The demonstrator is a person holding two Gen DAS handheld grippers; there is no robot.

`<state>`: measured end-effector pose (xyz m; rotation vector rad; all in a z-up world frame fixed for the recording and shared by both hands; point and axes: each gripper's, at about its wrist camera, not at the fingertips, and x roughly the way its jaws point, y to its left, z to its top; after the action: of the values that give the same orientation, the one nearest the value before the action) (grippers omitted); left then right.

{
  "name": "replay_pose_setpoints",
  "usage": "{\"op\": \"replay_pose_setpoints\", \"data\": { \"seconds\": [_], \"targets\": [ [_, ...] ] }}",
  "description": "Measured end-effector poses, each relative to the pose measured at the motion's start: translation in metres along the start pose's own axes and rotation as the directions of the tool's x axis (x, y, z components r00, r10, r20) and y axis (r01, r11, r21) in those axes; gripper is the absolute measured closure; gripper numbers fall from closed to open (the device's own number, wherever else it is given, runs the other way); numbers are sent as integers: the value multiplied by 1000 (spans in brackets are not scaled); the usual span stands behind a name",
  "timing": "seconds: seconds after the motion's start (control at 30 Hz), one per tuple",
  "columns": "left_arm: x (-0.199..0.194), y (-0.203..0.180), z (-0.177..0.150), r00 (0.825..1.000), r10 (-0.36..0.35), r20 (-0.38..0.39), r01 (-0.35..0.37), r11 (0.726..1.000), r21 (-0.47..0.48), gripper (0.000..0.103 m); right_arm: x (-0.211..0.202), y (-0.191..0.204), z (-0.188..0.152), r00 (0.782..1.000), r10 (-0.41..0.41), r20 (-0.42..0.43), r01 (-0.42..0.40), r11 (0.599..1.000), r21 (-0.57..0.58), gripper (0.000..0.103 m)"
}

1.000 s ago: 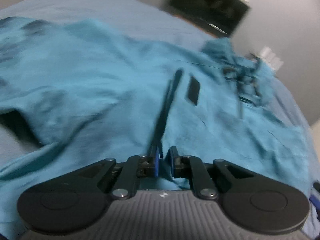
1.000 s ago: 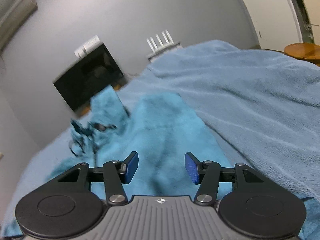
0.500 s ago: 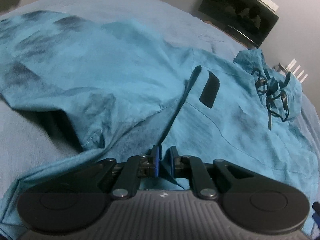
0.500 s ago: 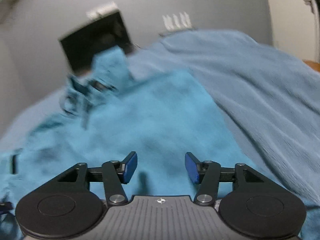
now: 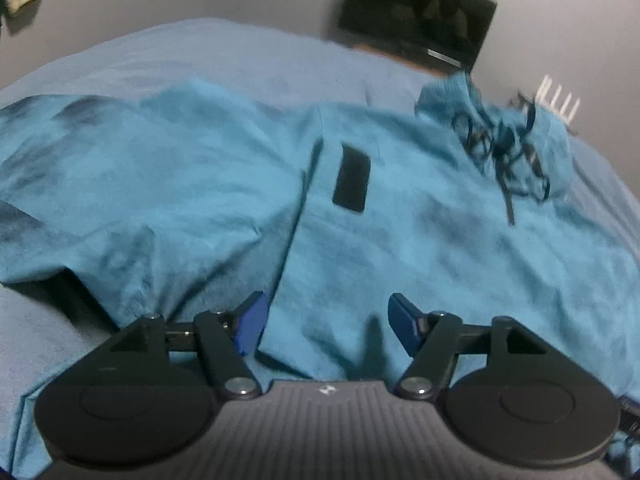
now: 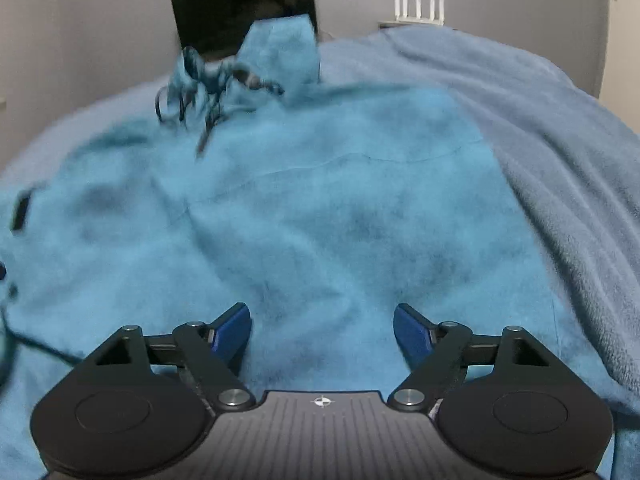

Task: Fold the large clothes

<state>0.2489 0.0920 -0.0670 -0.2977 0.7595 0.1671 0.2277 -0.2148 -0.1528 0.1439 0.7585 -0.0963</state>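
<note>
The garment [image 5: 420, 240] is a teal hooded top with darker mottling. It lies spread across a blue blanket [image 5: 248, 56] that covers the bed.

Left gripper [image 5: 325, 322]: jaws wide apart, nothing between the blue pads [image 5: 250, 322]. It is positioned low over the near edge of the garment. A folded-over panel edge runs from just beside the left pad away toward a black rectangular patch [image 5: 352, 184]. Fabric on the left side of that edge forms a raised fold with a shadowed gap beneath it. Whether the pads touch the cloth cannot be determined.

Right gripper [image 6: 322, 330]: jaws wide apart, nothing held. The garment [image 6: 320, 208] fills the area directly ahead of and below the pads [image 6: 414, 334]. Its right edge lies near the right pad, with the blanket [image 6: 560, 160] beyond.

Hood [image 6: 280, 52]: bunched at the far end of the garment, standing partly upright. Dark drawcords [image 6: 200, 96] lie tangled just beside it on the left in the right wrist view. In the left wrist view the hood [image 5: 452, 94] and drawcords [image 5: 504, 148] appear at upper right.

Background: a dark screen [image 5: 416, 28] against the grey wall, and a white router [image 6: 418, 6] with upright antennas.
</note>
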Motion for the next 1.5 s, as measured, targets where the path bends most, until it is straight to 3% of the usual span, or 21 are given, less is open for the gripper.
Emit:
{"op": "replay_pose_setpoints", "data": {
  "seconds": [0.1,0.17,0.23,0.4,0.5,0.57,0.63,0.7,0.77,0.87,0.93,1.0,1.13,1.2,1.27,1.3,1.33,1.37,1.4,1.43,1.5],
  "targets": [
    [-1,-5,1,1000,20,7,-20,999,29,37,-5,1,3,999,21,38,-22,1000,20,12],
    [-7,-6,5,999,26,38,-28,998,47,24,-13,-1,4,993,59,100,-65,996,55,0],
    [-21,-6,12,994,51,95,-59,995,82,13,-21,-2,4,984,74,162,-84,995,59,0],
    [-66,19,33,963,97,252,-143,975,171,3,-37,7,7,963,46,267,-58,998,37,0],
    [-82,62,43,932,191,308,-232,967,104,0,-43,12,6,949,18,316,-26,999,23,0],
    [-81,103,49,916,280,288,-286,958,-20,0,-48,14,2,935,17,355,-17,1000,-2,0],
    [-76,147,50,885,391,253,-353,917,-184,0,-51,16,2,934,14,357,-8,1000,-18,0],
    [-66,187,48,861,475,182,-398,852,-340,0,-53,16,2,936,28,352,-23,1000,-19,0],
    [-55,214,43,855,502,128,-412,808,-421,0,-53,18,1,936,43,348,-38,999,-22,0],
    [-37,235,40,837,544,56,-466,764,-447,0,-54,21,0,939,63,339,-52,998,-41,0],
    [-26,242,39,850,525,33,-457,767,-451,0,-54,24,-1,941,87,327,-74,996,-54,0],
    [-20,252,36,876,480,46,-401,779,-482,0,-53,27,-3,943,105,317,-87,994,-70,0],
    [-11,278,30,909,404,102,-283,778,-561,0,-54,35,-7,942,133,308,-101,988,-118,0],
    [-9,296,24,927,350,136,-191,751,-632,0,-55,39,-9,941,150,304,-111,984,-142,0],
    [-11,308,18,928,326,183,-118,719,-685,1,-55,42,-11,940,162,300,-117,980,-161,0],
    [-12,312,16,926,314,208,-82,705,-704,2,-55,43,-12,940,165,298,-118,979,-168,0],
    [-15,316,15,920,316,233,-54,690,-722,13,-54,44,-12,941,168,294,-120,978,-173,0],
    [-18,318,14,913,323,250,-37,676,-736,38,-54,44,-13,942,171,290,-122,976,-178,0],
    [-20,322,13,910,329,252,-30,660,-751,54,-54,45,-14,943,173,286,-124,975,-183,0],
    [-21,326,13,913,304,272,11,649,-761,85,-53,46,-14,943,175,282,-125,975,-186,0],
    [-24,331,11,910,268,315,92,613,-785,95,-53,48,-15,945,177,277,-126,973,-194,0]
  ]
}}
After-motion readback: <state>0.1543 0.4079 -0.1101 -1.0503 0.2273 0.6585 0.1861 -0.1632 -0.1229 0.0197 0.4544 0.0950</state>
